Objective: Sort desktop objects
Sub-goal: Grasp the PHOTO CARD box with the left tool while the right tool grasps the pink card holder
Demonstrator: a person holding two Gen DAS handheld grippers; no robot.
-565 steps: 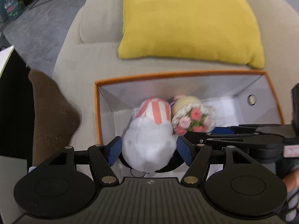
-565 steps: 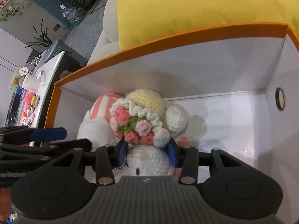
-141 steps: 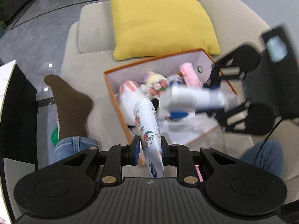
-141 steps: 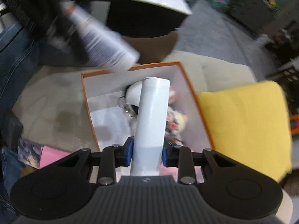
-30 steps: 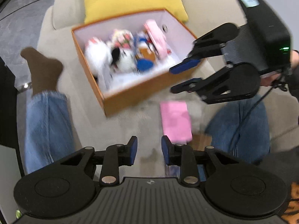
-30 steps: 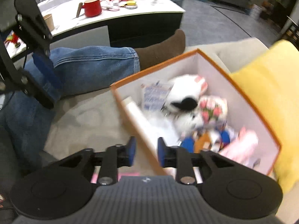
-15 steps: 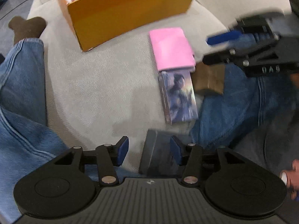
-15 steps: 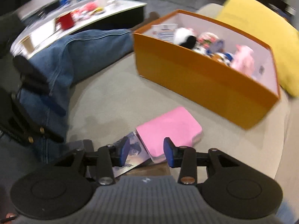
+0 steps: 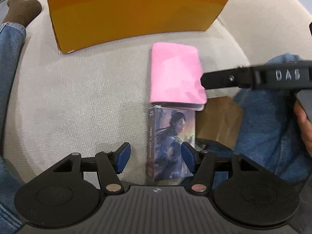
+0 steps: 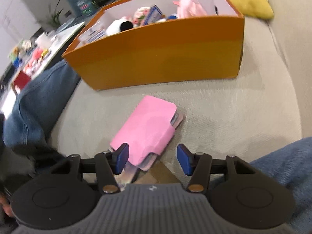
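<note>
Left claw (image 9: 155,157), jaws opening, straddles the illustrated card box (image 9: 171,144) on the sofa; right claw (image 10: 152,159), also opening, hovers over the pink case (image 10: 145,132) just beyond. Both look light, stiff, slick: pinch across their long edges.

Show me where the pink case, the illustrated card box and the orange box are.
pink case (image 10: 144,128): right wrist view, middle of its top face.
illustrated card box (image 9: 171,142): left wrist view, on the printed figure.
orange box (image 10: 165,58): right wrist view, near outer wall.
</note>
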